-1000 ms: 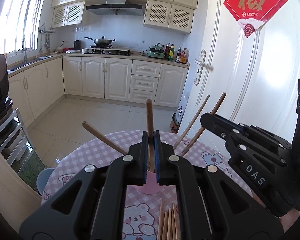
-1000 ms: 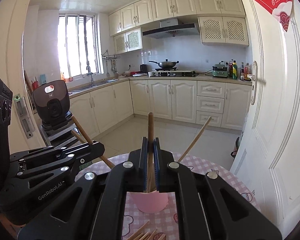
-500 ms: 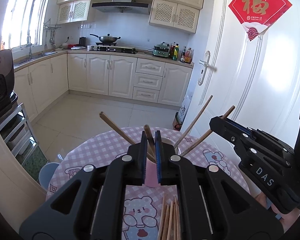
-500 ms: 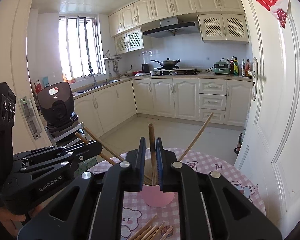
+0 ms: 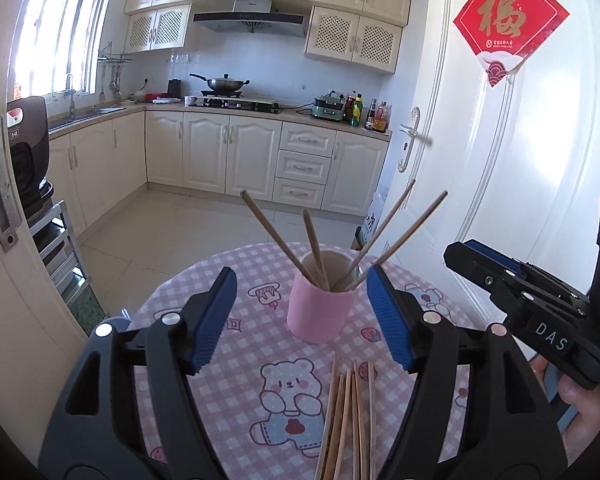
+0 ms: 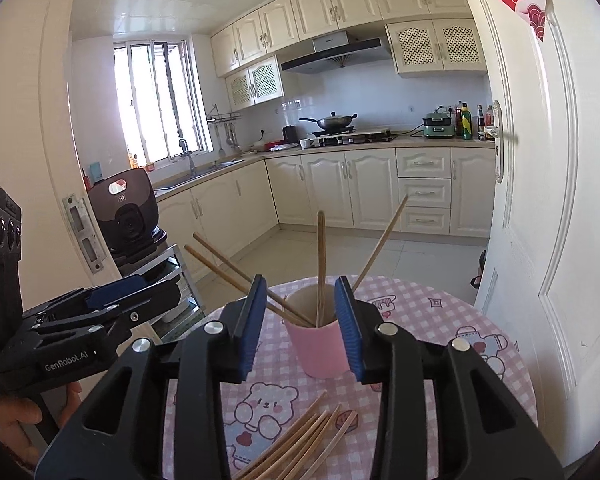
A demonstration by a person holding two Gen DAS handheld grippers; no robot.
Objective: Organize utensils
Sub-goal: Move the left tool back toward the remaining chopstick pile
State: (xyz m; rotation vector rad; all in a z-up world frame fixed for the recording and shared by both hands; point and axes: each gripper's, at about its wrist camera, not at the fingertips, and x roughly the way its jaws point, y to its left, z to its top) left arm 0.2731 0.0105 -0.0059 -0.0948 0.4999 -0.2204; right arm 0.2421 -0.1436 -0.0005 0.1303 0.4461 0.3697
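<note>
Pink cup [image 5: 323, 309] upright on the checked tablecloth [image 5: 228, 344], four chopsticks [image 5: 315, 249] leaning out of it, fanned apart. Nearer than the cup, a loose bundle of chopsticks [image 5: 350, 420] flat on the cloth. Left gripper [image 5: 302, 320] short of the cup, jaws just opened wide, blue pads clear on either side, gripping nothing. Right gripper [image 6: 300, 322] also short of the cup, jaws just opening to a narrower gap, cup framed behind them, pads not touching, nothing held. Behind the cup, kitchen cabinets [image 5: 236, 156] and a white door [image 5: 500, 184].
</note>
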